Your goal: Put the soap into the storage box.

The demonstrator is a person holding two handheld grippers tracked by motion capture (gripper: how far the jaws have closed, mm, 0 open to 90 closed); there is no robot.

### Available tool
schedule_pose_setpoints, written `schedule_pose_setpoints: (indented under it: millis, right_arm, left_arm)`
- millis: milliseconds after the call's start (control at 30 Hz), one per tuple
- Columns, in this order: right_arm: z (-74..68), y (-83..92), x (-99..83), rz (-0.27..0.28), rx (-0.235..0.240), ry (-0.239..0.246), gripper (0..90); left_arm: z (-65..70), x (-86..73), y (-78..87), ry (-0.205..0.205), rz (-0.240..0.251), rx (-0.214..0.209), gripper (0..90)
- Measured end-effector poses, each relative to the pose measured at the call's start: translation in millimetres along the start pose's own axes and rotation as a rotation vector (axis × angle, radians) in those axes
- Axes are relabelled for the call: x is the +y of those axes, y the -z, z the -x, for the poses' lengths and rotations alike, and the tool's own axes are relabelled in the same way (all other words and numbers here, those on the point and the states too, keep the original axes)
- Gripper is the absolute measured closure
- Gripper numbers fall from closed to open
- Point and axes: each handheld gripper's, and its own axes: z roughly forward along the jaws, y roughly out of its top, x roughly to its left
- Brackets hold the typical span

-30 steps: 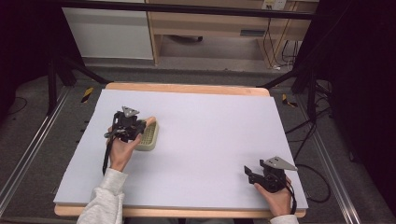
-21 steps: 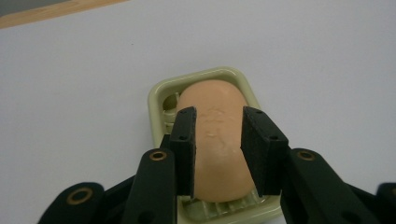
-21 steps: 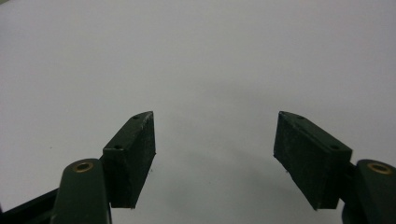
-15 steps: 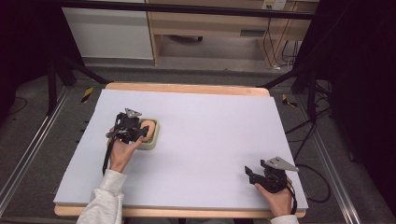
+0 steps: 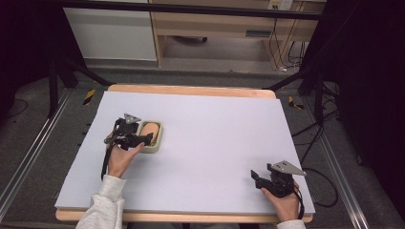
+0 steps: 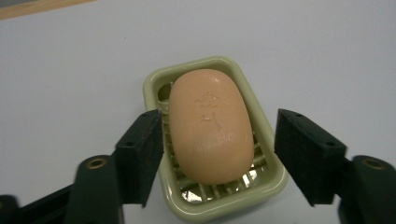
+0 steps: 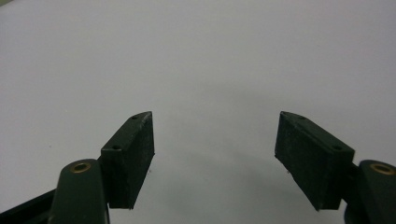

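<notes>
Since the earlier frame the left gripper (image 6: 217,144) has drawn back a little from the soap dish (image 6: 268,179), so the soap (image 6: 210,126) now shows in the high view. Its jaws stand wide on both sides of the dish, not touching. The soap lies in the dish, not yet gripped. The right gripper (image 7: 215,149) rests wide apart over the bare table (image 5: 215,124).

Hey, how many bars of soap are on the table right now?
1. A single peach-coloured oval soap bar lies in the pale green plastic soap dish on the table's left half, between the left gripper's open jaws. Nothing seems hidden.
</notes>
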Motion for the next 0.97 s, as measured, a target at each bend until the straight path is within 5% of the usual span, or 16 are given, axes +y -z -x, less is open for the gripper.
schedule_pose_setpoints:
  millis: [200, 300, 500, 967]
  right_arm:
    - [1.8, 0.3, -0.9, 0.011, -0.006, 0.006, 26.0]
    - [2.2, 0.8, -1.3, 0.011, -0.01, 0.002, 24.8]
    - [3.0, 2.7, -1.9, 0.007, -0.01, -0.019, 23.1]
    - [7.0, 5.6, -4.7, 0.013, -0.029, -0.032, 19.0]
  left_arm:
    - [-5.6, -14.3, 3.8, -0.007, 0.018, -0.031, 17.9]
    - [-8.3, -23.5, 10.6, -0.007, 0.031, -0.012, 15.2]
    - [-14.0, -39.8, 20.4, 0.018, 0.058, -0.032, 14.2]
    - [-12.3, -89.1, 50.7, 0.015, 0.068, 0.005, 15.0]
